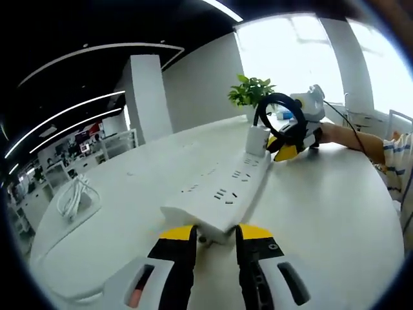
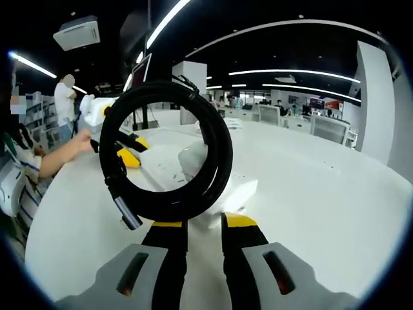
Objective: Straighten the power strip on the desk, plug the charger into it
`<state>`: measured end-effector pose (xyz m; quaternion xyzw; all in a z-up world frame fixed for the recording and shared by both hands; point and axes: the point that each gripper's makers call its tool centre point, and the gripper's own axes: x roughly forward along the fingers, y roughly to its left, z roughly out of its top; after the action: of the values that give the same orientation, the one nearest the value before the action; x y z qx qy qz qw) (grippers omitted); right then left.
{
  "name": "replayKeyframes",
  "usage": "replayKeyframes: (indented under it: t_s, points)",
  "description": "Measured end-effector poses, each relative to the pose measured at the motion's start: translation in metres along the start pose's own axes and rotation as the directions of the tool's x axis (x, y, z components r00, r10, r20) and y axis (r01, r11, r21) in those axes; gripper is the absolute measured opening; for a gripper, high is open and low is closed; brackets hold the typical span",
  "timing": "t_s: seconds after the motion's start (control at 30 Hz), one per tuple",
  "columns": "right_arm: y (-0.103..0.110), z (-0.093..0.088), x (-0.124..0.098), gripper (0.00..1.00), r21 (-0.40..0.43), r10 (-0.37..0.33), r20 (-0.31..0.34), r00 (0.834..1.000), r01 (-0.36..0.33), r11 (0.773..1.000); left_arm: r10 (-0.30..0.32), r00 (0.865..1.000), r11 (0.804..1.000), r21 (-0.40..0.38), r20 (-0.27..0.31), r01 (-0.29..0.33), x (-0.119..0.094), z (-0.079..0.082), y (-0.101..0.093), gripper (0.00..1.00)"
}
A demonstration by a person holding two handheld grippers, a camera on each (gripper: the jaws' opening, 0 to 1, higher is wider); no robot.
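A long white power strip (image 1: 226,187) lies on the white desk (image 1: 322,213), running away from me. Its near end sits between the yellow-tipped jaws of my left gripper (image 1: 216,231), which looks shut on it. At the far end, a white charger (image 1: 257,140) stands on the strip, with a coiled black cable (image 1: 279,106) looping above it. My right gripper (image 1: 287,147) holds that charger. In the right gripper view, the right gripper (image 2: 203,223) is shut on the white charger (image 2: 226,194). The black coil (image 2: 168,155) hangs in front, and the left gripper (image 2: 127,152) is beyond it. Whether the prongs are seated is hidden.
A potted plant (image 1: 251,90) stands at the desk's far edge. A white cable bundle (image 1: 74,197) lies on a lower table to the left. A person's striped sleeve (image 1: 397,161) is at the right. Another person (image 2: 64,97) stands in the background, near office desks and chairs.
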<state>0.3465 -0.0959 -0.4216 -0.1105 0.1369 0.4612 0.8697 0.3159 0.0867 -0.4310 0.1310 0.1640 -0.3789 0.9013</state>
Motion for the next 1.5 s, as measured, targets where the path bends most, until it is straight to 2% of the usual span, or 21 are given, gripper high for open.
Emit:
replayKeyframes:
  t_s: [0.17, 1.5]
  points:
    - [-0.005, 0.0, 0.0, 0.15, 0.023, -0.02, 0.005, 1.0, 0.02, 1.0, 0.011, 1.0, 1.0, -0.008, 0.003, -0.011, 0.002, 0.0, 0.001, 0.25]
    - [-0.006, 0.001, 0.005, 0.13, 0.043, -0.08, -0.015, 0.997, 0.081, 0.996, 0.057, 0.998, 0.997, -0.06, 0.028, -0.056, 0.02, 0.004, 0.021, 0.28]
